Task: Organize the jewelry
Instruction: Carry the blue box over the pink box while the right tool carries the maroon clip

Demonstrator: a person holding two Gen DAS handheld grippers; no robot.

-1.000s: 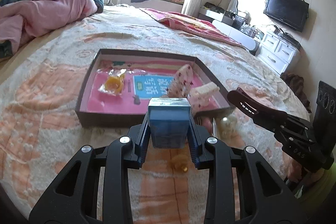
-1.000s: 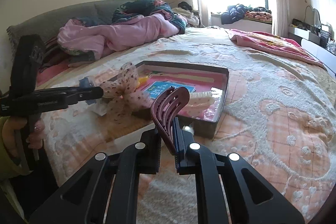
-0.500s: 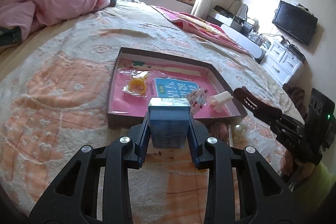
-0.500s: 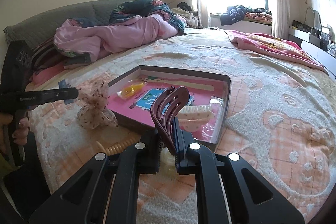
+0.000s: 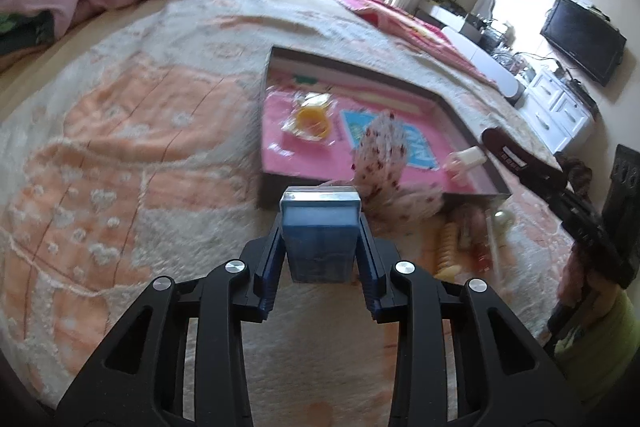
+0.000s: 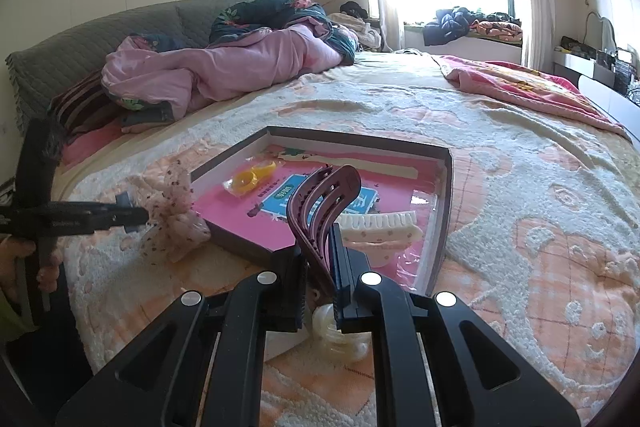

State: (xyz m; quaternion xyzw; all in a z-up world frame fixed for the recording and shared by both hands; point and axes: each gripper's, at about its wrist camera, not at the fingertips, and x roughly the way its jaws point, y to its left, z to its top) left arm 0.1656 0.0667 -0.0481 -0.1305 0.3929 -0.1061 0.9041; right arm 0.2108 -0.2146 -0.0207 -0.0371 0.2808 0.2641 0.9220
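Observation:
My left gripper (image 5: 320, 223) is shut on a blue clip (image 5: 318, 247). A spotted cream bow (image 5: 384, 147) hangs from the clip, blurred. In the right wrist view this left gripper (image 6: 136, 215) holds the bow (image 6: 172, 223) low over the blanket, just outside the left corner of the tray (image 6: 440, 211). My right gripper (image 6: 320, 251) is shut on a dark maroon hair claw (image 6: 324, 203) above the tray's near corner. The pink-lined tray (image 5: 272, 67) holds a bagged yellow ring (image 6: 250, 179) and a white hair claw (image 6: 380, 227).
A translucent cream clip (image 6: 340, 335) lies on the blanket under my right fingers. A yellow coil (image 5: 446, 251) and a pearl piece (image 5: 500, 217) lie in front of the tray. A pink quilt (image 6: 240, 67) is heaped at the headboard. The peach blanket (image 6: 560, 267) spreads to the right.
The left gripper carried the bow left and down, from the tray's front edge to beside its left corner. The right gripper with the maroon claw shifted slightly toward the tray.

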